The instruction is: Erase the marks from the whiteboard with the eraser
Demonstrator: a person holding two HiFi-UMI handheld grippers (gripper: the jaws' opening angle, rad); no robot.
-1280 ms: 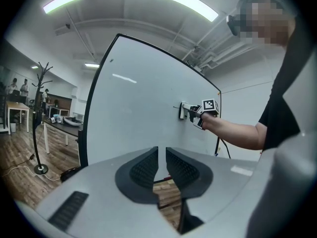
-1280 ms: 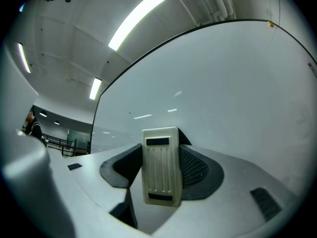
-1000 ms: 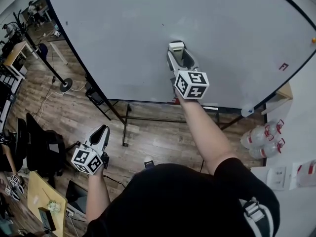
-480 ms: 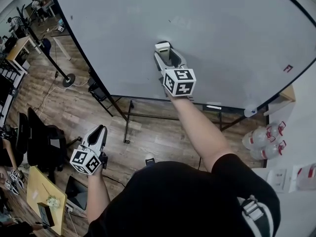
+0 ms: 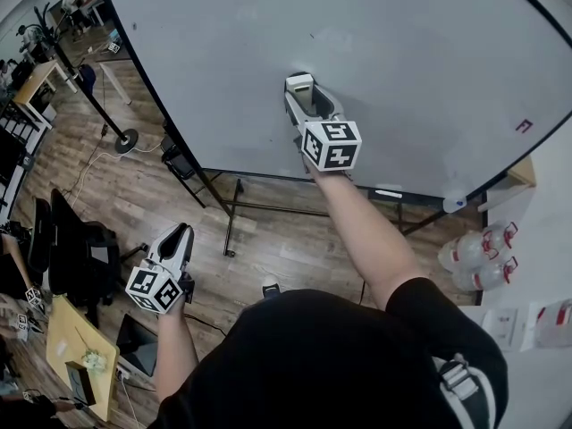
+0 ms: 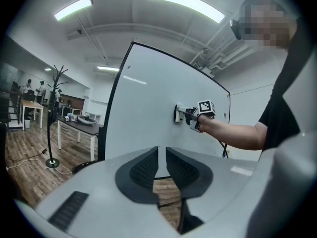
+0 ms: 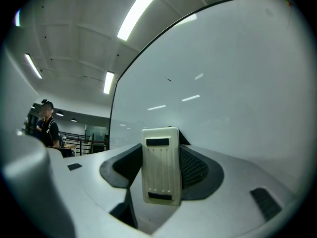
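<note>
The eraser (image 5: 298,82) sits flat against the whiteboard (image 5: 402,52), low and about mid-width, pinched in the right claw (image 5: 300,86), whose jaws press on the two long sides of its cream plastic shell. From here it looks a light thing, with a stiff ribbed back, and I'd guess a softer wiping face that I can't see, since it's turned to the board. Holding it by the shell's sides, as now, seems the right way to take it: the wiping face stays free and square to the surface, though smooth plastic could twist in the grip if pushed hard at an angle. The board stands on a frame, so I'd expect it to give a little under a heavy shove. The left claw (image 5: 183,233) hangs low by the person's side, well away from the board, jaws drawn almost together with only a slit between and nothing in it. A small red mark (image 5: 524,125) is left near the board's lower right corner, far from the eraser, and there's a faint speck (image 5: 313,36) just above it. Against a second ago, the eraser has slid leftward along the board; over the last half second it has barely shifted, and the left claw has kept its place.
</note>
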